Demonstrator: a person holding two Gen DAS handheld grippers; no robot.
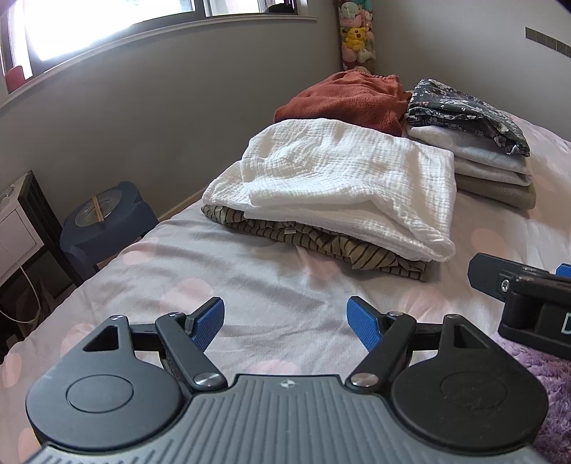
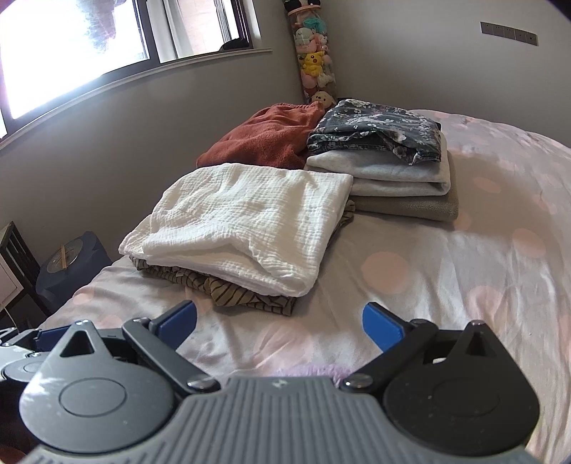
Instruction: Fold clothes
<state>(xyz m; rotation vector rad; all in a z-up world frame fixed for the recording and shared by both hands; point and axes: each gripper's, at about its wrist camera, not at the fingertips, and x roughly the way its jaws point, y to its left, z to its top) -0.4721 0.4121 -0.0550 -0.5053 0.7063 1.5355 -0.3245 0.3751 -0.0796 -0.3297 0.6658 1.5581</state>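
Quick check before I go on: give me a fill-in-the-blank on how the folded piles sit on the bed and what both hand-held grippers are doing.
1. The white crinkled cloth lies on top of a ____ garment.
2. The dark floral garment tops the stack beside the ____ towel.
3. The left hand-held gripper and the right hand-held gripper both have jaws that stand ____.

Missing: striped; rust-red; open

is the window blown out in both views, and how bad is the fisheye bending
Left wrist view: the bright window is overexposed to white, and its sill bows in a strong curve. Right wrist view: the same window is also blown out with the frame curved, while the folded white crinkled cloth on the pink-dotted bedsheet stays evenly lit and sharp.
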